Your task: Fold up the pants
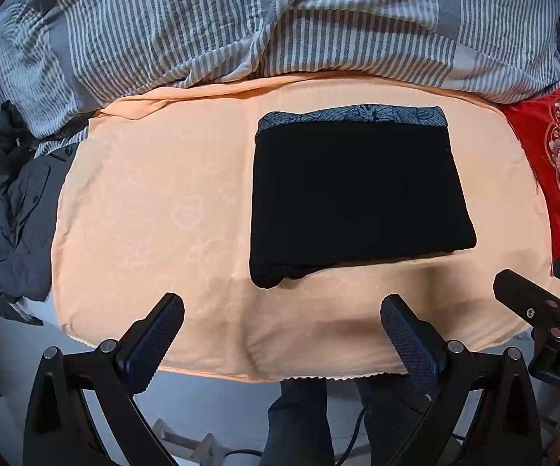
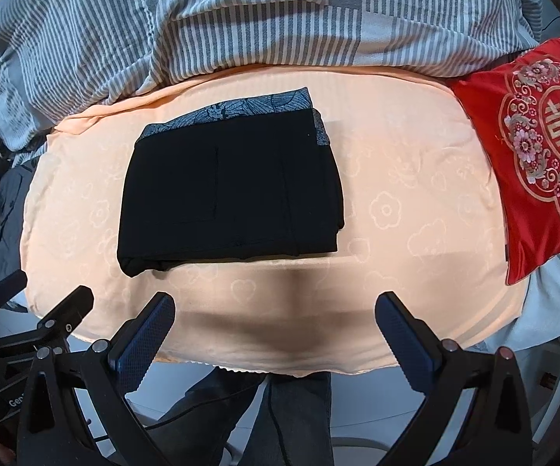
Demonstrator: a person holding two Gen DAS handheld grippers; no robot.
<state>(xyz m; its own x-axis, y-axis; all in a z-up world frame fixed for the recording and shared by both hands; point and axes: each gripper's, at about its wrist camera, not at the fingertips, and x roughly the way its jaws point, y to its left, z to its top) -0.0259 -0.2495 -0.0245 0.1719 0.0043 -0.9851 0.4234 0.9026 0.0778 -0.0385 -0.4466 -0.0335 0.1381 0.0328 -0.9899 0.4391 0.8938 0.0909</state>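
Note:
The black pants (image 1: 357, 194) lie folded into a compact rectangle on the peach cloth (image 1: 155, 209), with a grey patterned waistband along the far edge. In the right wrist view the folded pants (image 2: 229, 194) sit left of centre on the peach cloth (image 2: 396, 202). My left gripper (image 1: 281, 310) hangs open above the cloth's near edge, short of the pants, with nothing between its fingers. My right gripper (image 2: 274, 308) is open too, near the front edge and apart from the pants. The right gripper's finger shows at the left wrist view's right edge (image 1: 528, 291).
A grey-and-white striped duvet (image 1: 241, 19) is bunched along the back. A red embroidered cushion (image 2: 532, 147) lies at the right. Dark grey clothing (image 1: 12, 209) is piled at the left edge. A person's legs (image 2: 287, 419) stand below the cloth's front edge.

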